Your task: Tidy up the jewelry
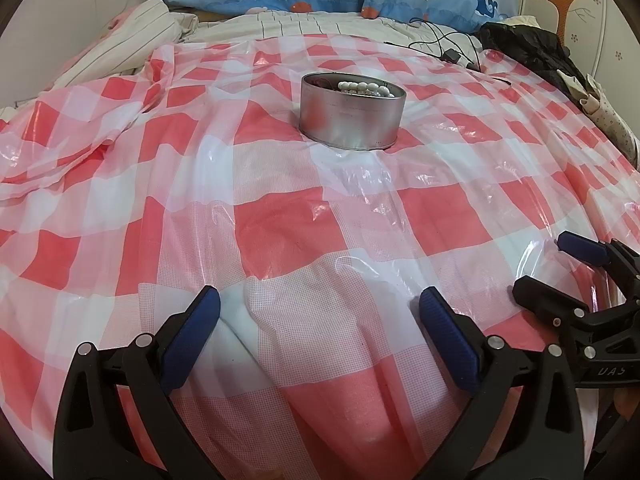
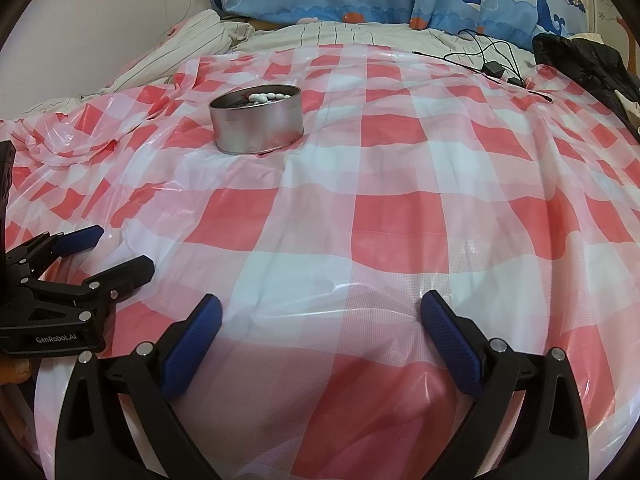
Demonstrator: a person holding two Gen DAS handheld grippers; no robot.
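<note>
Jewelry: white bead strand [image 1: 362, 88] lying in 1 round metal tin [image 1: 352, 120], upright on the checked plastic sheet [image 1: 280, 220] over my bed, well ahead of both tools. Left tool [image 1: 320, 312]: fingers spread wide, holding nothing. Right tool [image 2: 320, 316]: likewise spread and empty, low over the sheet. No loose pieces visible outside the tin. My judgement: approach the tin slowly, steady its wall with 1 tool, since the soft bedding may tip it.

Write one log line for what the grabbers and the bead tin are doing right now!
left gripper: open, empty | right gripper: open, empty | round metal tin: upright on checkered sheet, white beads inside | contact: none
</note>
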